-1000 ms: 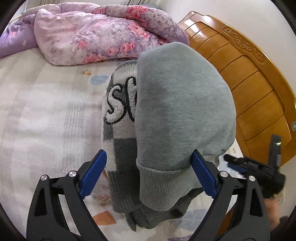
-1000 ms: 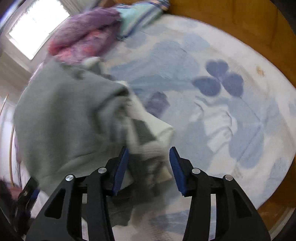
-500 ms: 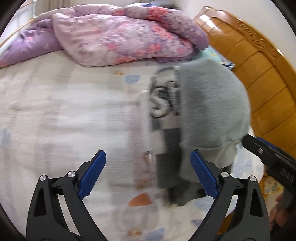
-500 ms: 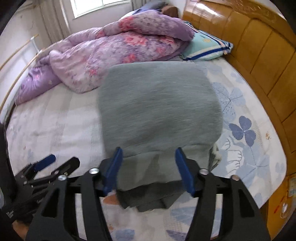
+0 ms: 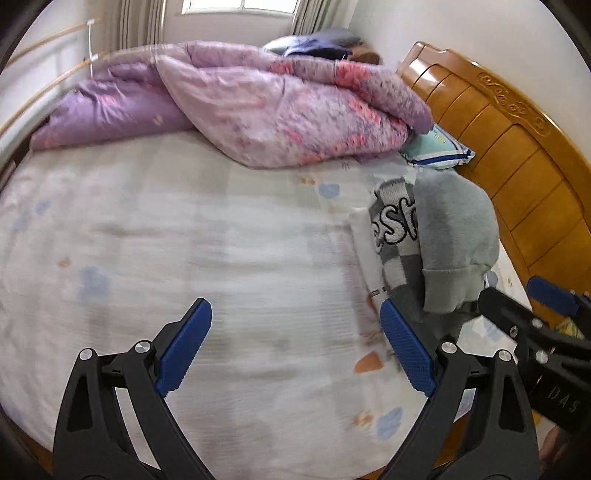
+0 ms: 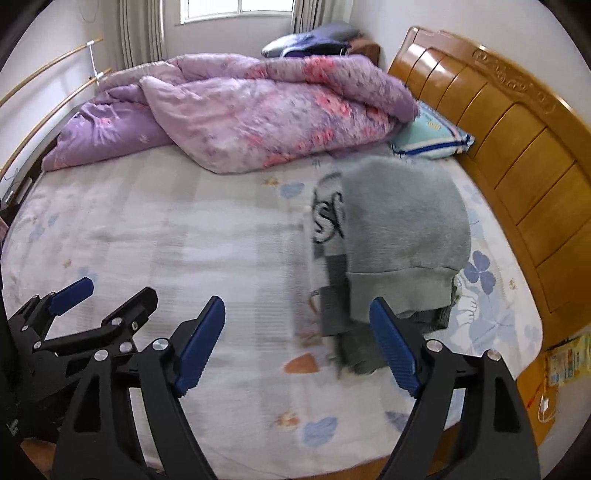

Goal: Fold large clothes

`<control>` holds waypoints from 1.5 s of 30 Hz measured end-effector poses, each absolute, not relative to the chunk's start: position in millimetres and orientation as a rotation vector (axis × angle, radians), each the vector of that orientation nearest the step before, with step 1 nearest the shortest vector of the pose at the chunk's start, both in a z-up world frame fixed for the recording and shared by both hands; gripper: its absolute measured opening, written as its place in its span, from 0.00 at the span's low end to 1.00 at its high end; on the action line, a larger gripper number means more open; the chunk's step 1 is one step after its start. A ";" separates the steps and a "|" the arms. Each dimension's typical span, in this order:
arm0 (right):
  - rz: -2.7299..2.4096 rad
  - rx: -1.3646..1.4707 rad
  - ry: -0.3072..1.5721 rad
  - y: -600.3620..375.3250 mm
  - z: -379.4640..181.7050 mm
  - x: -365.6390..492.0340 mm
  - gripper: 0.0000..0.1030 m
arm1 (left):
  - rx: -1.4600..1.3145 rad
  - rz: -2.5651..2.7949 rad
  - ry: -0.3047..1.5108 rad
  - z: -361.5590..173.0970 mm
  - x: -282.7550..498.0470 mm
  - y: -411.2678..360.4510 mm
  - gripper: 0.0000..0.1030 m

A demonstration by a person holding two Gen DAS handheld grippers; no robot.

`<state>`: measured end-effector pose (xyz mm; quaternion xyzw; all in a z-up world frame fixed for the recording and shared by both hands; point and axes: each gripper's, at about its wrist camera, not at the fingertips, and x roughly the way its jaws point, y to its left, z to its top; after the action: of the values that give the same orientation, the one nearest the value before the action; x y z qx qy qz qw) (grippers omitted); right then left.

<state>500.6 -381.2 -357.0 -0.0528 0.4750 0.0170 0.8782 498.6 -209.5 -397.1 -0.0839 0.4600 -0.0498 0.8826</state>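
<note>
1. Bedsheet (image 6: 166,229) — pale, flat, wide open left of your folded grey sweatshirt (image 6: 402,221).
2. Sweatshirt: soft fleece, ribbed hem, lying near the wooden headboard (image 6: 517,147).
3. Your left gripper (image 5: 295,350) and right gripper (image 6: 297,343) — both spread apart, empty.

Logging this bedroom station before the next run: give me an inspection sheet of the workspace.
Surface: bed sheet, pale floral, mostly bare.
Job's things: grey sweatshirt folded atop a lettered knit garment, near the headboard.
Clutter: purple quilt bunched at far side; striped pillow.
Grippers: left gripper and right gripper both open, holding nothing.
Cables: nothing seen.
Surroundings: window, curtains.
</note>
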 end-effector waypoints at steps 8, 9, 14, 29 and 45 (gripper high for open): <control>-0.036 -0.129 0.874 -297.1 -265.1 413.6 0.85 | -0.120 -0.155 0.836 -299.0 415.7 -125.8 0.90; -0.051 -0.130 0.866 -287.6 -252.5 402.1 0.88 | -0.119 -0.159 0.828 -290.1 407.9 -118.3 0.90; -0.041 -0.137 0.829 -241.5 -195.2 354.0 0.88 | -0.104 -0.141 0.770 -225.2 346.5 -64.4 0.91; 0.019 -0.125 0.767 -166.3 -87.8 252.4 0.88 | -0.072 -0.050 0.668 -91.8 234.8 10.1 0.94; 0.056 -0.133 0.682 -188.3 -45.1 165.0 0.89 | -0.075 0.025 0.591 -35.0 128.3 -12.5 0.94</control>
<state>165.0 -188.3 -45.1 -0.0652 0.3342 0.0275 0.9398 128.3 -12.5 -35.0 -0.0369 0.2910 0.0124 0.9559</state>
